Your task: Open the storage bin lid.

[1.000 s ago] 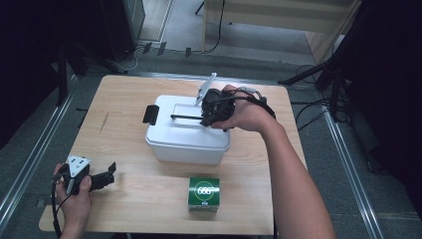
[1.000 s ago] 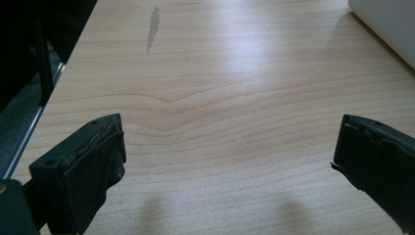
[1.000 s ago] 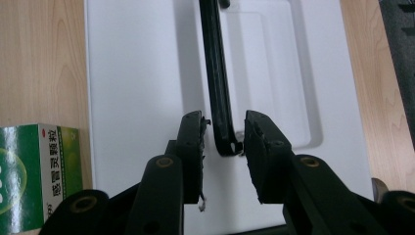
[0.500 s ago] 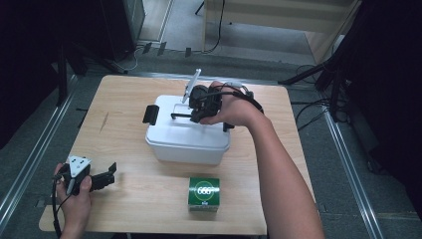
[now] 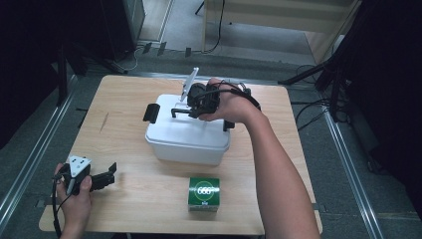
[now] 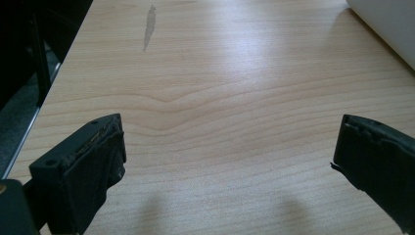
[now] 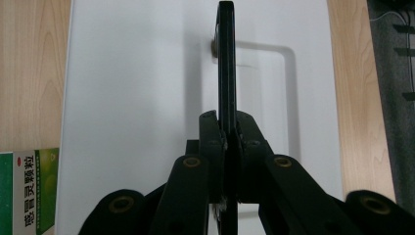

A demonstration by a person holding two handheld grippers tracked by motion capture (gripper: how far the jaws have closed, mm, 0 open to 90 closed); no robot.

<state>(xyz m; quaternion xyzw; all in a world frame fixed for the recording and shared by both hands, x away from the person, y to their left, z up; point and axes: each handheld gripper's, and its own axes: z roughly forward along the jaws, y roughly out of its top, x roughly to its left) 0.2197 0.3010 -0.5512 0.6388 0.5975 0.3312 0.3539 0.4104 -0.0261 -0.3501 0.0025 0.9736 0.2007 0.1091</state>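
A white lidded box (image 5: pixel 184 142) stands mid-table, with a black latch (image 5: pixel 149 113) on its left end. My right gripper (image 5: pixel 195 110) hovers over the lid and is shut on the lid's thin black handle (image 5: pixel 178 111), which stands raised. In the right gripper view the handle (image 7: pixel 226 68) runs edge-on between the closed jaws of the right gripper (image 7: pixel 226 125), above the white lid (image 7: pixel 137 98). At the table's near left corner, my left gripper (image 5: pixel 107 177) rests open; the same gripper (image 6: pixel 227 147) has bare wood between its jaws.
A green carton (image 5: pixel 204 193) sits near the front edge, in front of the box, and shows as the green carton (image 7: pixel 27 191) in the right gripper view. The wooden table (image 5: pixel 124 94) has metal rails along both sides. The box's corner (image 6: pixel 386 24) lies far ahead of the left gripper.
My right gripper has shifted a little to the left over the lid, still gripping the handle. The left gripper has stayed put.
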